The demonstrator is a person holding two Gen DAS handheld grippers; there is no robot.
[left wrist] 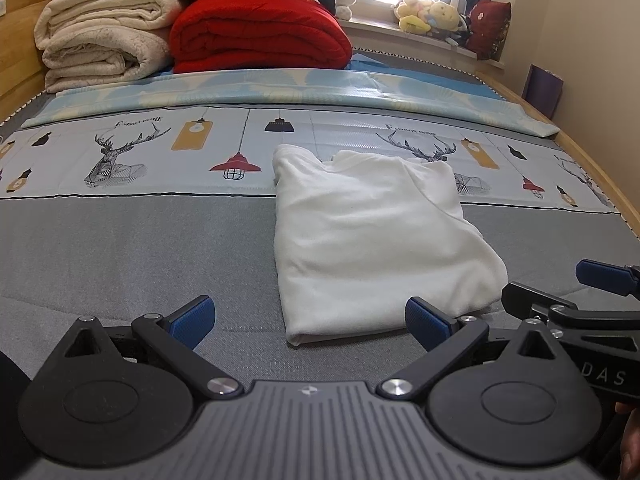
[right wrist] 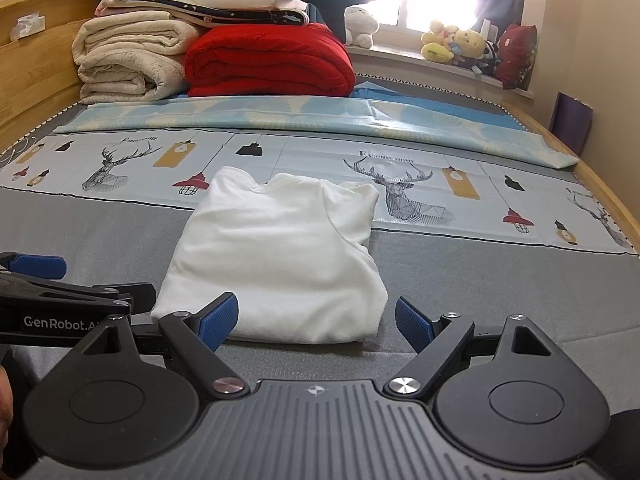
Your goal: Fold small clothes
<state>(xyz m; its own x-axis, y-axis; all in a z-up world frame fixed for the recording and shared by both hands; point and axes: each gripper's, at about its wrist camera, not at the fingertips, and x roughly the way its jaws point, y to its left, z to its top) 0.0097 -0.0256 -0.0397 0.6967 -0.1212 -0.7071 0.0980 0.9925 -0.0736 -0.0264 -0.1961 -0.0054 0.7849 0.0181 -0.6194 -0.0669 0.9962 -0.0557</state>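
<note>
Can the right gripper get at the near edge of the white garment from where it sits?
Probably yes. The right gripper is open, and the white garment has its near edge just ahead between the fingers, with nothing lying between them on the bed.

Bed [left wrist: 120, 248] under me: grey mattress cover. On it, folded white garment [left wrist: 368, 240], deer-print sheet [left wrist: 160, 152], blue patterned sheet [left wrist: 280, 90], red blanket [left wrist: 260, 36], cream blankets [left wrist: 100, 40].
</note>
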